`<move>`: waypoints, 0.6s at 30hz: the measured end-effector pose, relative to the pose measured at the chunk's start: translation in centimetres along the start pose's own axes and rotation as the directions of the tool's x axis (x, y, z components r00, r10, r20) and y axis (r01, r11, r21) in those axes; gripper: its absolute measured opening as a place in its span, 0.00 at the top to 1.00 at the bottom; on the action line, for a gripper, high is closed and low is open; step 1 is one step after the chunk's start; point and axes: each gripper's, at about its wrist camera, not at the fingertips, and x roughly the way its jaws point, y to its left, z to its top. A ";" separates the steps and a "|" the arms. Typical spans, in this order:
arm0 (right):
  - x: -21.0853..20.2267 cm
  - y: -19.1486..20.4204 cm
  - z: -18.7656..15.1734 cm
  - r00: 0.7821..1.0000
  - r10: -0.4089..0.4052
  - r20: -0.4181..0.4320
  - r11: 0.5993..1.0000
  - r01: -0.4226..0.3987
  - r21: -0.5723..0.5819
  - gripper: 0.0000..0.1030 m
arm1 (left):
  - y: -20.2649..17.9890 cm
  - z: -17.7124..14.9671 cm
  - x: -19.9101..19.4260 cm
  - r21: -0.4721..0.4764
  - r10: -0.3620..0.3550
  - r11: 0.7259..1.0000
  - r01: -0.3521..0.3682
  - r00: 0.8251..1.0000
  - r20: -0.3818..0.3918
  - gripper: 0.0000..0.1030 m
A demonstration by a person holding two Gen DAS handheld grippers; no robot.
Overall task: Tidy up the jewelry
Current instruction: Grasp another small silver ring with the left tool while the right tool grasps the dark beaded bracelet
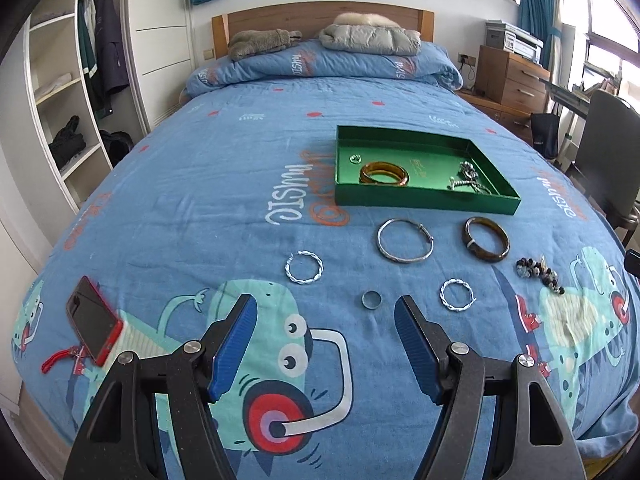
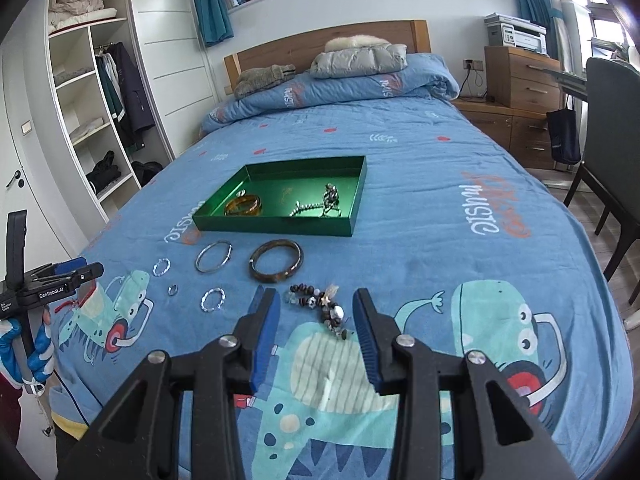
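Observation:
A green tray (image 1: 424, 202) (image 2: 276, 229) lies on the blue bed cover, holding an amber bangle (image 1: 383, 174) (image 2: 243, 205) and a silver chain (image 1: 469, 180) (image 2: 326, 200). In front of it lie a silver bangle (image 1: 405, 240) (image 2: 214, 256), a dark bangle (image 1: 487, 239) (image 2: 276, 261), two twisted silver rings (image 1: 304, 267) (image 1: 457, 294), a small ring (image 1: 371, 300) (image 2: 173, 289) and a beaded bracelet (image 1: 540, 273) (image 2: 324, 304). My left gripper (image 1: 326, 316) hangs open above the cover, just short of the small ring. My right gripper (image 2: 316, 300) is open with the beaded bracelet in the gap, pads apart from it.
A red phone (image 1: 94, 320) and a red tool (image 1: 60, 358) lie at the bed's left edge. Folded bedding and a jacket (image 1: 370, 38) sit at the headboard. A wardrobe (image 2: 92, 112) stands left, a chair (image 2: 612, 128) and drawers (image 2: 524, 80) right. A gloved hand (image 2: 24, 344) holds the left gripper.

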 end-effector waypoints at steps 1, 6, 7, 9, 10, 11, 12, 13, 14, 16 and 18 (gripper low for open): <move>0.8 0.0 -0.4 1.000 0.004 -0.013 1.000 -0.004 -0.004 0.59 | -0.3 -0.3 0.8 0.007 -0.005 1.000 0.005 1.000 -0.012 0.31; 4.7 -0.3 -1.3 0.997 0.020 -0.079 0.999 -0.022 -0.028 0.58 | -1.5 -1.1 4.4 0.021 -0.023 0.999 0.024 0.998 -0.065 0.31; 5.5 -0.3 -1.4 0.996 0.024 -0.089 0.999 -0.027 -0.033 0.58 | -1.6 -1.1 5.0 0.021 -0.026 0.999 0.028 0.997 -0.073 0.31; 6.9 -0.3 -1.5 0.994 0.022 -0.109 0.999 -0.027 -0.046 0.58 | -1.8 -1.2 6.1 0.022 -0.028 0.999 0.030 0.996 -0.086 0.31; 7.6 -0.3 -1.5 0.993 0.022 -0.118 0.998 -0.028 -0.053 0.58 | -1.9 -1.2 6.6 0.022 -0.032 0.999 0.034 0.995 -0.093 0.31; 8.3 -0.3 -1.6 0.992 0.024 -0.127 0.998 -0.031 -0.058 0.58 | -1.9 -1.2 7.1 0.021 -0.034 0.999 0.037 0.994 -0.099 0.31; 9.0 -0.4 -1.6 0.990 0.023 -0.136 0.997 -0.032 -0.063 0.58 | -1.9 -1.3 7.6 0.021 -0.034 0.999 0.037 0.994 -0.105 0.31; 9.7 -0.3 -1.7 0.989 0.019 -0.145 0.997 -0.030 -0.070 0.58 | -2.0 -1.3 8.0 0.023 -0.034 0.999 0.037 0.993 -0.110 0.31; 10.3 -0.3 -1.8 0.988 0.015 -0.152 0.997 -0.027 -0.078 0.58 | -2.0 -1.3 8.4 0.021 -0.036 0.999 0.038 0.993 -0.115 0.31; 11.4 -0.5 -1.8 0.987 0.008 -0.164 0.996 -0.022 -0.087 0.58 | -2.0 -1.3 9.1 0.020 -0.039 0.999 0.041 0.991 -0.124 0.31; 12.3 -0.6 -1.8 0.985 0.005 -0.173 0.995 -0.022 -0.094 0.58 | -2.1 -1.3 9.8 0.023 -0.043 0.999 0.046 0.990 -0.132 0.33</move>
